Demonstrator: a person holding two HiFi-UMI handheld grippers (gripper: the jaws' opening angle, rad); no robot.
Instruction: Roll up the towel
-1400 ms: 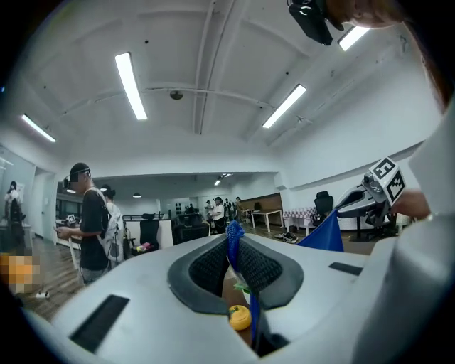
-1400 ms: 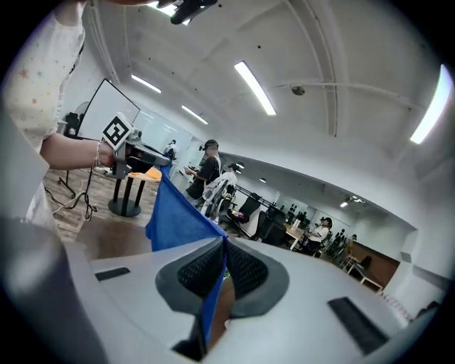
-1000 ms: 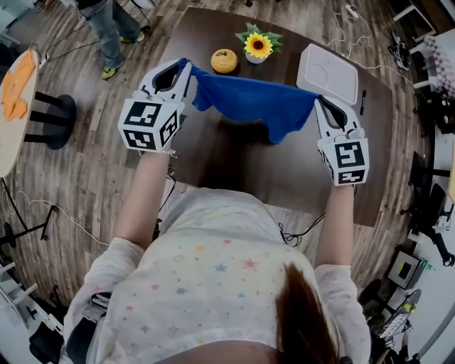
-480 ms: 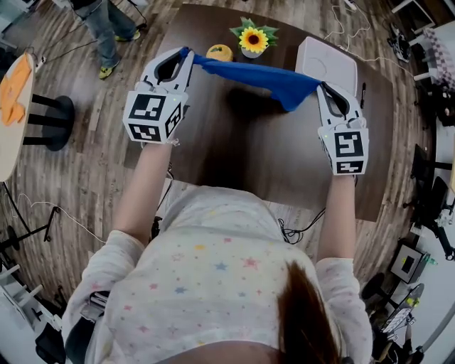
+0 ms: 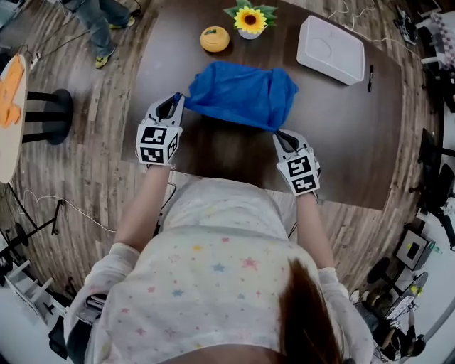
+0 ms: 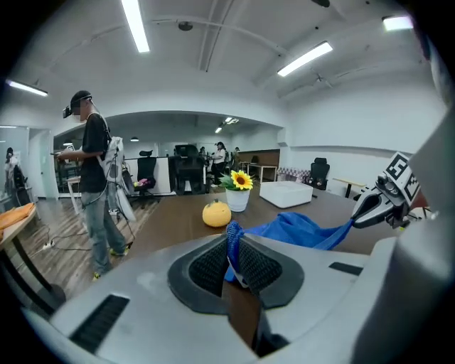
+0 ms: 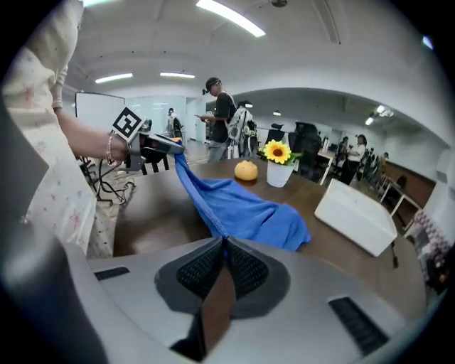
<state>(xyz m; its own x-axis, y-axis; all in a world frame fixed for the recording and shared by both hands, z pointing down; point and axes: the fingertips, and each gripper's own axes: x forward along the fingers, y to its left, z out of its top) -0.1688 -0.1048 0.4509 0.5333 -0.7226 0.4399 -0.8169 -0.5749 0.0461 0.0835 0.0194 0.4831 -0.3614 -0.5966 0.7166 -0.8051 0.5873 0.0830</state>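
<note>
Head view: both grippers clamp the near corners of the blue towel [image 5: 238,92], which is spread over the middle of the table [image 5: 341,142].
The left gripper [image 5: 175,101] has its jaws pinched together on the near-left corner, and in the left gripper view a nub of blue cloth pokes up between the pads. The right gripper [image 5: 278,134] is closed tight on the near-right corner, and in the right gripper view the cloth runs off from its jaw tips. The towel's near edge is stretched between the two grippers and the far part lies rumpled on the dark wood. Beyond the towel sit an orange pumpkin-shaped thing [image 5: 215,39], a sunflower pot [image 5: 250,20] near it, a white tray [image 5: 330,50] to the right, and a pen [image 5: 370,78] beside the tray.
</note>
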